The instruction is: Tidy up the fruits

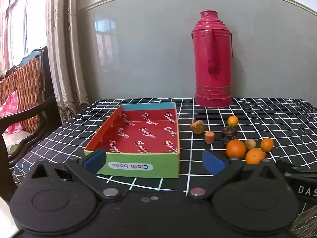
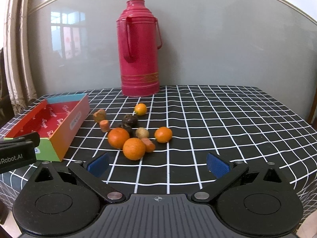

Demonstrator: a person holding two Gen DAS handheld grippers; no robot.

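Both hand-held grippers (image 1: pixel 154 161) (image 2: pixel 158 163) agape, empty

The worktop (image 2: pixel 227 119) is covered by a black cloth with a white grid. At the far edge, against the wall, a tall pink thermos (image 2: pixel 139 47) stands upright. On the left lies an open cardboard box (image 1: pixel 138 136) with a red printed inside, nothing in it. Just right of the box is a loose cluster: three larger oranges (image 2: pixel 118 138), a small one (image 2: pixel 140 109) farther back, carrot pieces (image 2: pixel 104 125), a tan round fruit (image 2: pixel 142 133) and dark lumps (image 2: pixel 129 120).
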